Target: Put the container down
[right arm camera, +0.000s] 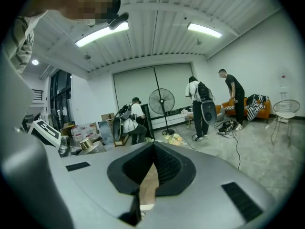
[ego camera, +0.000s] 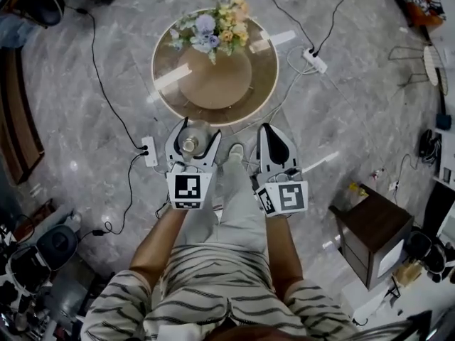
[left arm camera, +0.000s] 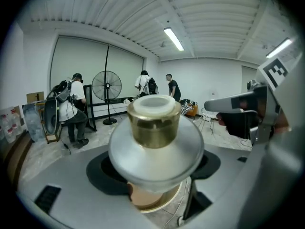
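Striped shirt (ego camera: pixel 213 290) fills the bottom of the head view, and both forearms reach forward to two marker cubes printed with black-and-white squares. Past the cubes, the left gripper (ego camera: pixel 193 131) is spread wide and clamped on the container (left arm camera: pixel 155 137), which hangs between its jaws above the grey stone floor (ego camera: pixel 341 112), just short of the round bench (ego camera: pixel 264 84). It has a bulging silvery body, a gold collar and a white cap; its contents cannot be told. The right gripper (ego camera: pixel 270 135) has its jaws pressed together on nothing. Farther on, flowers (ego camera: pixel 213 27) in yellow, white and lilac sit at the bench's far edge. A standing fan (left arm camera: pixel 107 86) and several people are by the far wall.
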Demonstrator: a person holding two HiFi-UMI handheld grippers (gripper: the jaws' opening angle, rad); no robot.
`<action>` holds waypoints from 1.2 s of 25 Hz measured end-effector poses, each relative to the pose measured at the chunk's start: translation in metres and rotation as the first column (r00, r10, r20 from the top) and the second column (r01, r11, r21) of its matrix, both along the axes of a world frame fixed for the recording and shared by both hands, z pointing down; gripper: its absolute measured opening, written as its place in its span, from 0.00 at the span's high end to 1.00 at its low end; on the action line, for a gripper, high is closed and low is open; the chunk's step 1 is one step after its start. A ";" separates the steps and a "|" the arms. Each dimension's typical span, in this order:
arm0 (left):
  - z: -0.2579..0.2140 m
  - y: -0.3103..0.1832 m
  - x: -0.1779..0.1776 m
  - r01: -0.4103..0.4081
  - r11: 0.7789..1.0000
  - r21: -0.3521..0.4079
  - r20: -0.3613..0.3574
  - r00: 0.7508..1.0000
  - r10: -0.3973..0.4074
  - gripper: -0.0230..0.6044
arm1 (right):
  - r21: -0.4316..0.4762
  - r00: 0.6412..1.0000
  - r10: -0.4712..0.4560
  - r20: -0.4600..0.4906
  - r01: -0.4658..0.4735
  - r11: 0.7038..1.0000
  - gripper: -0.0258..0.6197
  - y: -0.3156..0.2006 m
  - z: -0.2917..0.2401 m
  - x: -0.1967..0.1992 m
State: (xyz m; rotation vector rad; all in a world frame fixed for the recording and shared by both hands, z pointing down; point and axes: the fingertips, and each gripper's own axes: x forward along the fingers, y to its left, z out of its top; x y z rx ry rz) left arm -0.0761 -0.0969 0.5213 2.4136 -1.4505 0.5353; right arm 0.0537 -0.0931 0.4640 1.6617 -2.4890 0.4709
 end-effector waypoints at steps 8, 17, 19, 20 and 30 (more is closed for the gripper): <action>0.071 -0.025 0.009 0.042 0.998 -0.039 0.040 0.998 -0.040 0.44 | -0.079 0.996 -0.080 0.033 0.083 0.993 0.95 -0.025 0.073 -0.004; 0.150 -0.042 0.019 0.070 0.994 -0.083 0.066 0.996 -0.064 0.44 | -0.144 0.991 -0.128 0.030 0.131 0.981 0.95 -0.038 0.142 -0.003; 0.168 -0.044 0.017 0.077 0.993 -0.094 0.074 0.995 -0.071 0.44 | -0.154 0.990 -0.136 0.033 0.139 0.978 0.95 -0.040 0.157 -0.005; 0.177 -0.045 0.016 0.082 0.992 -0.099 0.076 0.994 -0.074 0.44 | -0.158 0.990 -0.138 0.033 0.141 0.977 0.95 -0.040 0.164 -0.006; 0.257 -0.055 0.018 0.117 0.982 -0.145 0.099 0.990 -0.104 0.44 | -0.200 0.987 -0.155 0.042 0.160 0.967 0.95 -0.044 0.218 -0.006</action>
